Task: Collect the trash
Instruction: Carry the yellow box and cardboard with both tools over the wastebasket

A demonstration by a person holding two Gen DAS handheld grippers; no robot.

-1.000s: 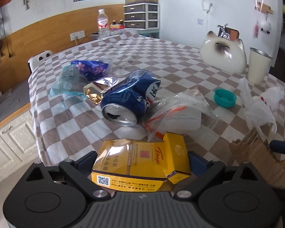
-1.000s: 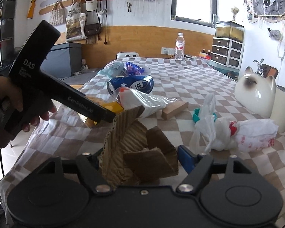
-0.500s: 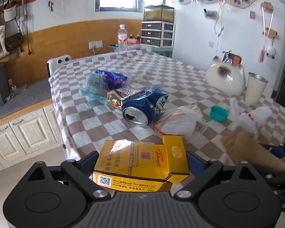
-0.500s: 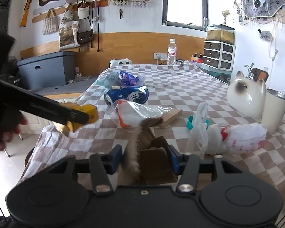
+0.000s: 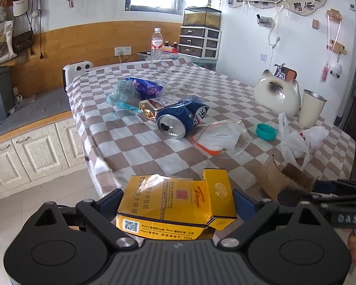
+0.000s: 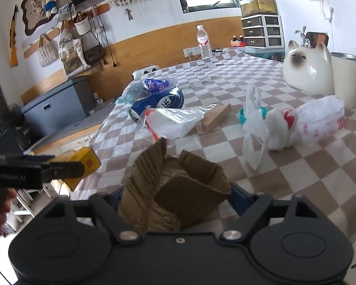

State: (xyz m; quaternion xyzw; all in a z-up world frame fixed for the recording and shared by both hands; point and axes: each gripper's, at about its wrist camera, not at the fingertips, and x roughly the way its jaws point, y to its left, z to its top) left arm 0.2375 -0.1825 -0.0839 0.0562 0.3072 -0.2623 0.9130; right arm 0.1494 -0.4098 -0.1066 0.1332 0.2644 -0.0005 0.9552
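My left gripper (image 5: 178, 197) is shut on a yellow cigarette box (image 5: 175, 204), held off the near edge of the checkered table (image 5: 130, 142). My right gripper (image 6: 175, 192) holds a crumpled piece of brown cardboard (image 6: 178, 185) between its blue pads, and its jaws are opening. In the right wrist view the left gripper (image 6: 59, 168) and its yellow box (image 6: 85, 163) show at the left. On the table lie a dented blue can (image 5: 180, 118), a clear zip bag (image 5: 220, 137), a white plastic bag (image 5: 301, 140), a teal lid (image 5: 265, 131) and snack wrappers (image 5: 135, 90).
A white cat figurine (image 5: 276, 95) and a metal cup (image 5: 311, 109) stand at the table's right side, a water bottle (image 5: 156, 45) at the far end. A tan wedge-shaped block (image 6: 216, 117) lies behind the zip bag. White cabinets (image 5: 35, 149) and tiled floor lie left of the table.
My left gripper has drawn back from the table with the yellow box, so the can and bags look farther off. The right gripper squeezed the cardboard narrower, then widened again, and rolled.
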